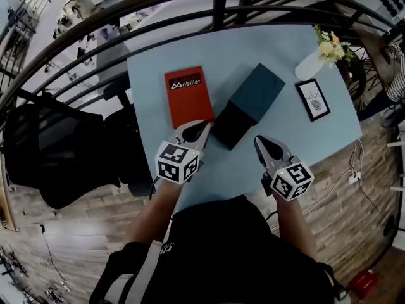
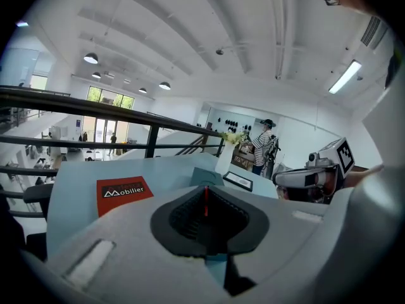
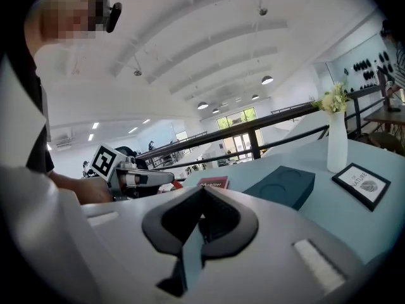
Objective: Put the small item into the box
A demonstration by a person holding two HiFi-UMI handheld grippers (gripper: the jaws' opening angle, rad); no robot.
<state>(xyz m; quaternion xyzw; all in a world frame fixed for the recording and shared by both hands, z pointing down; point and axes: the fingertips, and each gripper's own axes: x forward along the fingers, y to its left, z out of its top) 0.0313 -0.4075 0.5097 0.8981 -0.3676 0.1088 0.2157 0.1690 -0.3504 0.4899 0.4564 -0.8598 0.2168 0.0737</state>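
Note:
A dark teal box [image 1: 256,92] lies slantwise in the middle of the light blue table [image 1: 304,138], and a black part [image 1: 229,126] juts out at its near end. In the right gripper view the box [image 3: 281,185] shows round hollows on top. I can make out no small item in any view. My left gripper [image 1: 202,129] hovers at the near corner of a red booklet [image 1: 188,95], just left of the box's black end, jaws together and empty [image 2: 204,192]. My right gripper [image 1: 259,142] hangs over bare table right of that end, jaws closed on nothing [image 3: 201,194].
A white vase with flowers [image 1: 314,61] and a small framed picture [image 1: 312,99] stand at the table's right. A black railing [image 1: 218,8] runs behind the far edge. A black chair [image 1: 57,154] sits to the left. A person in a striped top [image 2: 261,145] stands beyond the table.

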